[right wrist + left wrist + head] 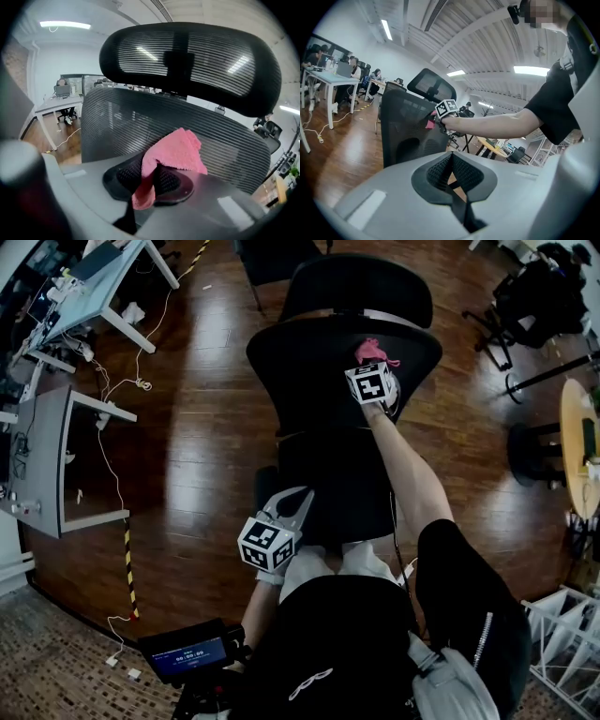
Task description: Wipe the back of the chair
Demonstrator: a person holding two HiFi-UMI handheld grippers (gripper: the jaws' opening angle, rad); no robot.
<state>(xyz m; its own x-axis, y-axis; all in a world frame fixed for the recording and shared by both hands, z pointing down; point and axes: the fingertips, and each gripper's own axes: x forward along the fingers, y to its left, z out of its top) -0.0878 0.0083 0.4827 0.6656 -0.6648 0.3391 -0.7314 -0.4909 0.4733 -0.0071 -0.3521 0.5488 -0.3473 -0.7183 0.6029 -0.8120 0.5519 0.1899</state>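
Observation:
A black office chair stands in front of me, its mesh back [309, 362] facing me and its headrest [361, 287] beyond. My right gripper [373, 367] is at the top of the back, right of centre, shut on a pink cloth [372, 351]. In the right gripper view the cloth [174, 151] bunches out of the gripper [152, 174] against the mesh back [140, 119], under the headrest [187, 61]. My left gripper [305, 495] hangs low near my body, shut and empty. From its own view the left gripper [452, 157] faces the chair back [405, 133] and the cloth [430, 123].
White desks [94, 287] and a grey cabinet [47, 456] stand at the left, with cables [112, 456] and striped tape [129, 568] on the wooden floor. A round wooden table [574, 446] and another black chair [534, 296] are at the right. People sit at desks [328, 70] far off.

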